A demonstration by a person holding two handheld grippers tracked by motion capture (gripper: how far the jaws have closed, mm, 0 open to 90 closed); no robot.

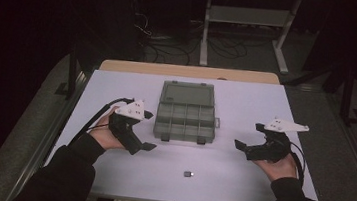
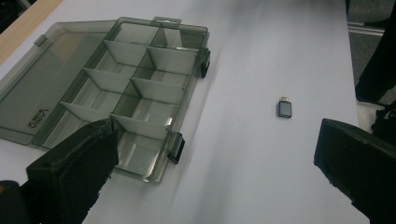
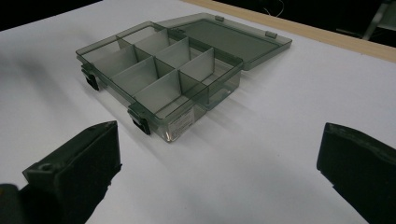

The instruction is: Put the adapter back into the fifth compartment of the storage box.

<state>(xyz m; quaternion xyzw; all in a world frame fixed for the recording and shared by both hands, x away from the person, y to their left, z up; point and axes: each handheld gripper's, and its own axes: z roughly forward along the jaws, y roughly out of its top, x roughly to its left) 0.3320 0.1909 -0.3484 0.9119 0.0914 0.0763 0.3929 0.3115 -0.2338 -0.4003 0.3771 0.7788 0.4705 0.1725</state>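
Two grippers hover over the white table (image 1: 245, 112), one in each of the person's hands, and both have their jaws spread wide apart with nothing between them. The left gripper (image 1: 147, 130) sits at the near left corner of the organizer box (image 1: 186, 112), held just off it; in the left gripper view (image 2: 215, 163) one black jaw overlaps the box's near corner in the picture, though whether it touches the plastic cannot be told. The right gripper (image 1: 243, 147) is held to the right of the box, with a strip of bare table between them, its jaws turned towards the box; in the right gripper view (image 3: 219, 172) the jaws frame bare table, with the box beyond them.

The organizer box (image 2: 135, 93) is smoky clear plastic, open, its lid (image 2: 42, 93) folded flat on the table on the far side. White dividers split the tray into small compartments, and every compartment that can be seen holds nothing. Two dark latches (image 3: 140, 122) hang on the front wall facing the person.

Nearer the person, a small dark adapter (image 1: 189, 174) lies alone on the table, well apart from the box and roughly midway between the two hands. In the left gripper view the adapter (image 2: 284, 108) shows a short metal plug at one end.
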